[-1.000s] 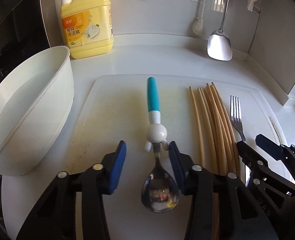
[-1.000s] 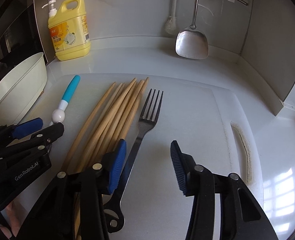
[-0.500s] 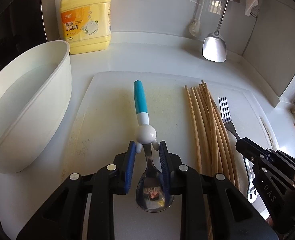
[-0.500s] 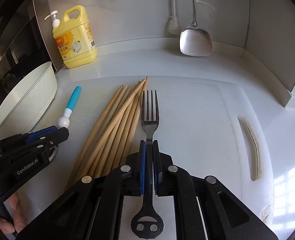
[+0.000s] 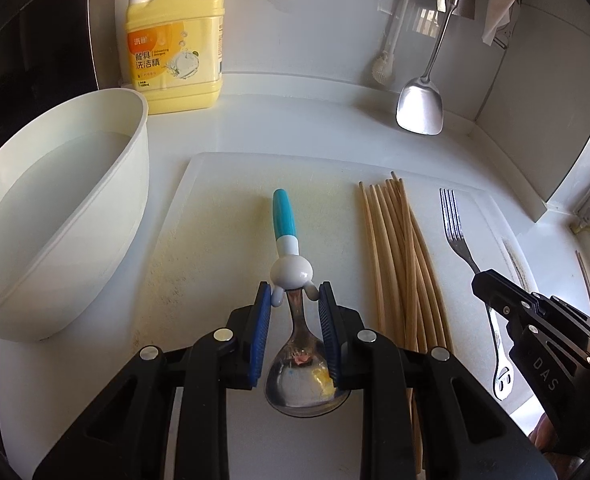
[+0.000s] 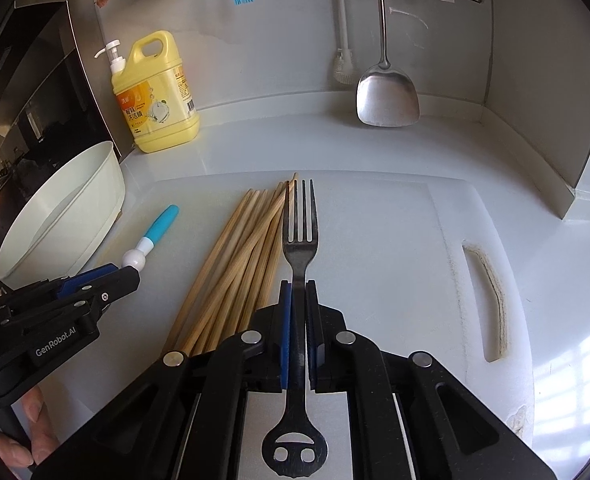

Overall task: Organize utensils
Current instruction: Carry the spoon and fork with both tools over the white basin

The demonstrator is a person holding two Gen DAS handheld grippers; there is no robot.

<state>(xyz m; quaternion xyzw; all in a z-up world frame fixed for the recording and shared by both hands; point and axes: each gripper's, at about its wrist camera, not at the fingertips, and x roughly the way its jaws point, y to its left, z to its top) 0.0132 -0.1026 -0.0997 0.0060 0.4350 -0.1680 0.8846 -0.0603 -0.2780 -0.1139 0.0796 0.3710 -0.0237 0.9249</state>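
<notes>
A spoon [image 5: 285, 216] with a blue and white handle lies along the white cutting board [image 5: 223, 200]. My left gripper [image 5: 295, 294] is shut on its metal neck, just behind the white ball; the spoon also shows in the right wrist view [image 6: 157, 230]. My right gripper [image 6: 299, 286] is shut on the handle of a dark metal fork [image 6: 299, 236], tines pointing away, held above the board. The fork also shows in the left wrist view [image 5: 455, 228]. A bundle of several wooden chopsticks [image 5: 399, 256] lies between spoon and fork.
A white basin [image 5: 55, 208] holding water stands left of the board. A yellow detergent bottle [image 5: 175, 40] stands at the back wall. A metal spatula [image 5: 421, 108] and a brush [image 6: 345, 60] hang at the back right. A raised wall edge runs along the right.
Both grippers went from open to shut: the left on the spoon's neck, the right on the fork's handle. The fork has since lifted and moved right, away from the chopsticks.
</notes>
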